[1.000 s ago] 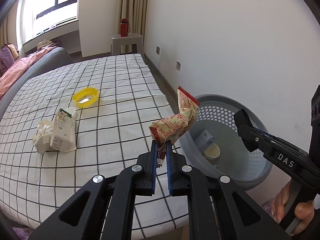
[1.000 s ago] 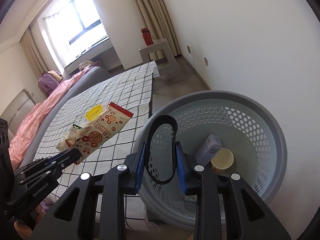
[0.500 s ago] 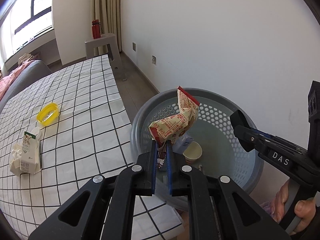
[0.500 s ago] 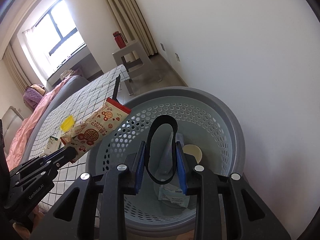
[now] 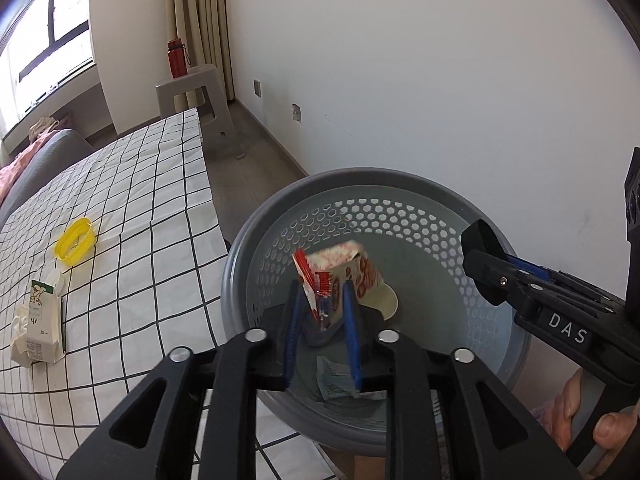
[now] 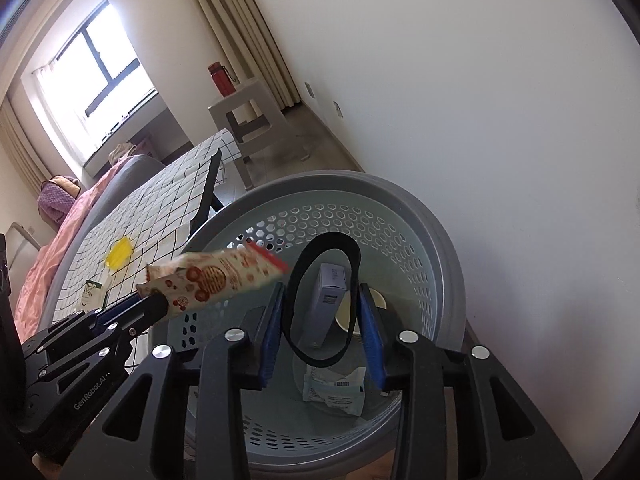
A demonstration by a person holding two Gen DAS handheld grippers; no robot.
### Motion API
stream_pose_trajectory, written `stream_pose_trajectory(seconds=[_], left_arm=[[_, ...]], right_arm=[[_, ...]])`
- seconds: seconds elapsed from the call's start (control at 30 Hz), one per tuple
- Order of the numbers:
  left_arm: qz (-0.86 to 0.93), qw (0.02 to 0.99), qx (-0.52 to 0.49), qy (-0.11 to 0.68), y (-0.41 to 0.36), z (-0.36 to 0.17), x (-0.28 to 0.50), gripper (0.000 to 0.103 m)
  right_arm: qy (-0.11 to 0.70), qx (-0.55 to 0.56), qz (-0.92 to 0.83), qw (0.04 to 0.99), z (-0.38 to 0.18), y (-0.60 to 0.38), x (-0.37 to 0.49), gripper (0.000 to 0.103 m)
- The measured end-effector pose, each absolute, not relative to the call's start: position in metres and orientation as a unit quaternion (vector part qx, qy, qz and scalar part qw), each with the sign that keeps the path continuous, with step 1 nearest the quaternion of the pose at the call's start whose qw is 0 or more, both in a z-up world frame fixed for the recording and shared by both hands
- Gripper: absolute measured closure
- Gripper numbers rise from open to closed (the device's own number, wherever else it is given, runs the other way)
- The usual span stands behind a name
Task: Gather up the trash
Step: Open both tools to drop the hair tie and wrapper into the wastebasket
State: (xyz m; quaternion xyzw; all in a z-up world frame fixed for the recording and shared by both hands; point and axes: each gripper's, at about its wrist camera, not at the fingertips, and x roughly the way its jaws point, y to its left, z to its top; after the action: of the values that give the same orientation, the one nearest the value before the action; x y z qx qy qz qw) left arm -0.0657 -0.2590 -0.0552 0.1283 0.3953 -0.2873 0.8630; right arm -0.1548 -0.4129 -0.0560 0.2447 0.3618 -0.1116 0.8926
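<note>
A second ago my left tongs (image 5: 320, 312) were pinched on the red-and-white snack wrapper (image 5: 340, 270) beside the grey basket (image 5: 360, 178); now they are over its mouth with the jaws spread apart, and the wrapper shows blurred between the blue pads, so I judge it has just been let go and is dropping in, though in the right wrist view one end still sits at the fingertip and I cannot tell whether it has fully parted. That would make this piece as good as collected. My right tongs (image 6: 322, 316) have carried on holding the black loop handle (image 6: 324, 300) between partly closed pads, keeping the basket up beside the counter (image 5: 132, 248). Counting what lies in the basket: one paper cup (image 5: 386, 302), one blue-grey carton (image 6: 328, 308), one crumpled plastic packet (image 6: 336, 390), plus the wrapper arriving. On the checked counter I count three things left to fetch: one yellow lid (image 5: 76, 242), one green-and-white milk carton (image 5: 38, 324), and one wad of tissue (image 5: 18, 334) just beside it. So I reckon the left side goes back there next.
</note>
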Motion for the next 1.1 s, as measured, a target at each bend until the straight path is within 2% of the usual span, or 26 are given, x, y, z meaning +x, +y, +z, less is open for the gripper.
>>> stream_pose_trajectory(seconds=[0.07, 0.13, 0.2, 1.1], left_arm=[[-0.283, 0.866, 0.128, 0.391, -0.258, -0.054, -0.066, 0.063], [-0.280, 0.869, 0.127, 0.389, -0.256, -0.052, -0.067, 0.060], [-0.278, 0.870, 0.124, 0.388, -0.255, -0.050, -0.067, 0.051], [-0.261, 0.876, 0.116, 0.388, -0.239, -0.048, -0.070, 0.042]], right_arm=[[0.356, 0.243, -0.115, 0.895, -0.054, -0.412, -0.156, 0.050], [0.351, 0.245, -0.113, 0.897, -0.052, -0.412, -0.158, 0.042], [0.349, 0.244, -0.114, 0.897, -0.052, -0.413, -0.158, 0.039], [0.355, 0.250, -0.103, 0.895, -0.053, -0.408, -0.148, 0.030]])
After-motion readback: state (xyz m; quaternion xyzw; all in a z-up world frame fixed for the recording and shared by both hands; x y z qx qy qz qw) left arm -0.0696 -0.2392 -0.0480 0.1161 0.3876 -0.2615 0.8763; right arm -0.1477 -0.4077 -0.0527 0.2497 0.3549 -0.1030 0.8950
